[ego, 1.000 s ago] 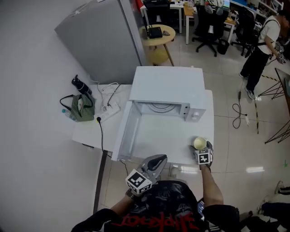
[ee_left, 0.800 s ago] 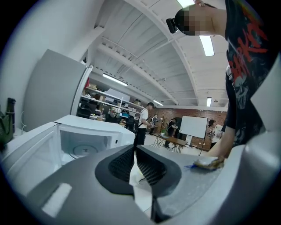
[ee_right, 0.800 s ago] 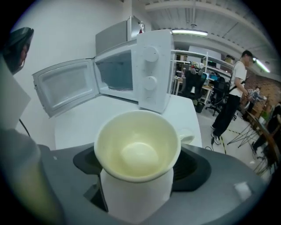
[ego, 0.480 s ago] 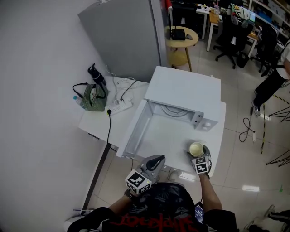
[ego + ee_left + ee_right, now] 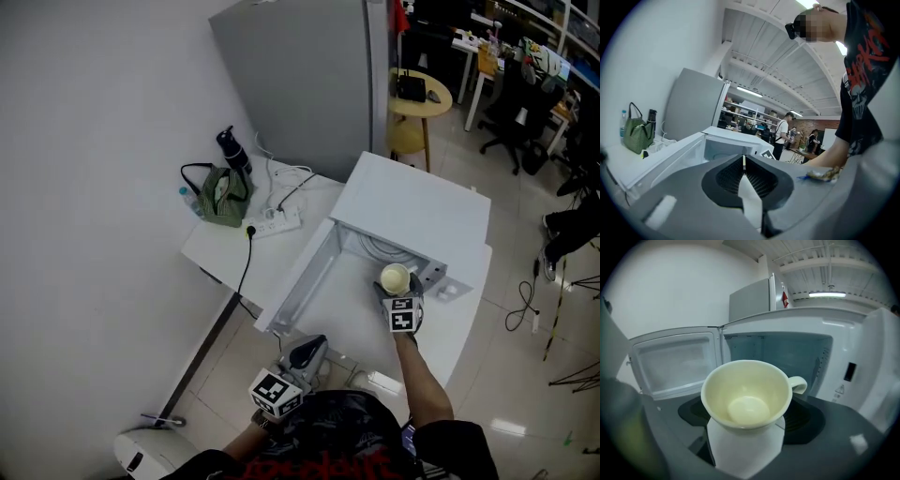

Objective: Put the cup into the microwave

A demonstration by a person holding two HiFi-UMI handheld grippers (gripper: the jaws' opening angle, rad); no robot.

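Observation:
A pale yellow cup (image 5: pixel 395 277) (image 5: pixel 746 394) with a small handle on its right is held upright in my right gripper (image 5: pixel 395 289) (image 5: pixel 747 417), whose jaws are shut on its lower body. It hangs just in front of the cavity of the white microwave (image 5: pixel 412 208) (image 5: pixel 780 352). The microwave's door (image 5: pixel 298 281) (image 5: pixel 675 363) stands swung wide to the left. My left gripper (image 5: pixel 312 348) (image 5: pixel 744 165) is shut and empty, low near the person's body, in front of the table edge.
The microwave's control panel (image 5: pixel 851 373) is right of the cavity. On the white table (image 5: pixel 230 251), left of the door, are a green bag (image 5: pixel 223 195), a black bottle (image 5: pixel 232 150) and a power strip (image 5: pixel 277 222). A grey fridge (image 5: pixel 309 84) stands behind.
My right gripper has lifted the cup from the table's front right and carried it forward to the microwave's opening. My left gripper has drawn lower, away from the door.

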